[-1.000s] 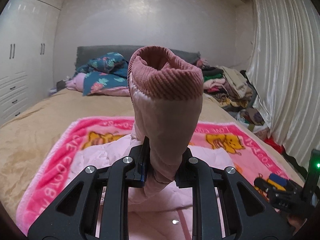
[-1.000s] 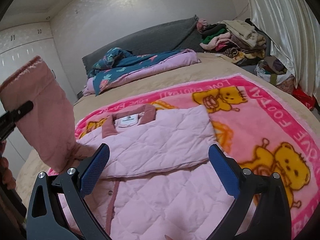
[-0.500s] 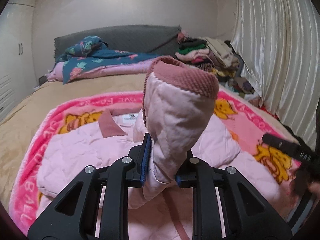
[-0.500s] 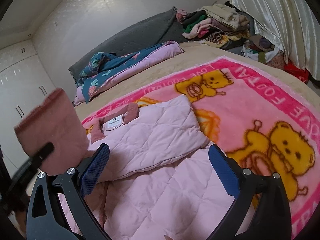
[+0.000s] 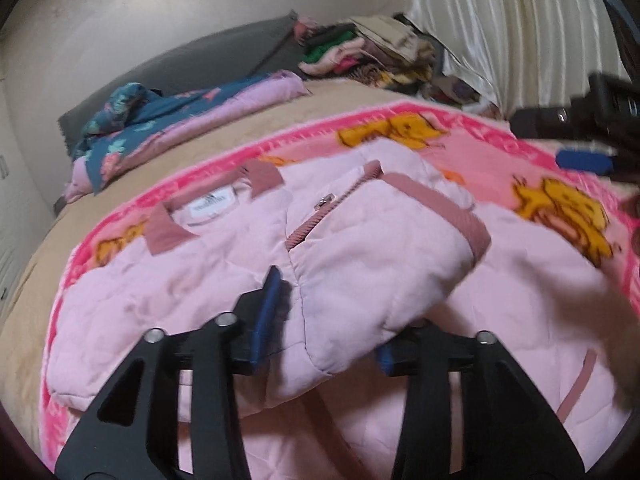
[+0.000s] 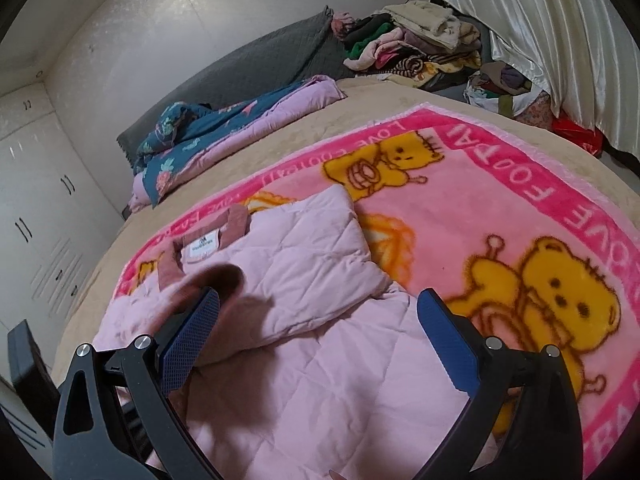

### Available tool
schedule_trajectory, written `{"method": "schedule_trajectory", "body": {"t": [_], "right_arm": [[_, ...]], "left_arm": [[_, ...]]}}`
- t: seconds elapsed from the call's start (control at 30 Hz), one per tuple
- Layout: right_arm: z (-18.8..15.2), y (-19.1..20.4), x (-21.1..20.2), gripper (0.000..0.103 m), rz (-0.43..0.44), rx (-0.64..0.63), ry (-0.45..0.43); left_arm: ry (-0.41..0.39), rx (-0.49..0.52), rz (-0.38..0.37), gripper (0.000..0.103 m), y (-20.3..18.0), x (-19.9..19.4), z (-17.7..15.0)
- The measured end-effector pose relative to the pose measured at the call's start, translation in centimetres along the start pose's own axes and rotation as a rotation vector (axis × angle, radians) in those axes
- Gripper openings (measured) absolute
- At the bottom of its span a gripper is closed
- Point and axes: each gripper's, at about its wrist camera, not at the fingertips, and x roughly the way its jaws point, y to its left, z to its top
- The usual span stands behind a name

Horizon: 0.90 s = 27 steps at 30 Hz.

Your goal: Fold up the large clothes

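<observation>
A pale pink quilted jacket [image 5: 224, 256] with a dusty-rose collar and cuffs lies on a pink cartoon-bear blanket [image 5: 560, 208] on the bed. Its left sleeve [image 5: 376, 264] is laid across the chest, its cuff [image 5: 444, 208] pointing right. My left gripper [image 5: 324, 320] has its jaws spread, with the sleeve lying loose between them. My right gripper [image 6: 316, 344] is open and empty, low over the jacket [image 6: 312, 360], whose right sleeve [image 6: 308, 256] is folded in. The cuff [image 6: 216, 280] shows just past its left finger. The right gripper also shows in the left wrist view [image 5: 584, 160].
A folded blue floral and pink quilt [image 6: 224, 136] lies at the head of the tan bed [image 6: 360, 120] against a grey headboard. A heap of clothes [image 6: 416, 48] sits at the far right by a white curtain. White wardrobes [image 6: 36, 208] stand on the left.
The left gripper carried the raised sleeve down and to the right across the jacket's chest, then opened its jaws. The right gripper stayed open and shifted slightly lower.
</observation>
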Motion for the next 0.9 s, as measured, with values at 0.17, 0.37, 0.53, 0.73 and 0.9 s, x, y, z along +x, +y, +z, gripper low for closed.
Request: {"method": "schedule_trajectory", "body": {"t": [0.17,0.37,0.53,0.73,0.9], "right_arm": [[-0.3,-1.2,0.5,0.099,-0.035,0.014,0.03],[-0.4,-0.8,0.9,0.099,-0.01,0.0,0.056],[-1.1,0.8,2.2,0.099,0.061,-0.012,0.122],[-3.4,5.2,4.9,0.099,0.145,-0.058,0.213],[-5.5,7.6,8.0,0.099,0.209,-0.049,0.312]], "left_arm": [[0.053,0.011,-0.087,0.063,-0.4,-0.2,-0.7],[0.061,-0.085,-0.344,0.091,1.1,-2.3,-0.5],[0.006,-0.188,-0.278,0.093,5.0,-3.4,0.2],[0.016,-0.399,-0.09,0.093,13.2,-2.9,-0.7],[0.033,-0.584,-0.018,0.093,20.2,-2.6,-2.4]]}}
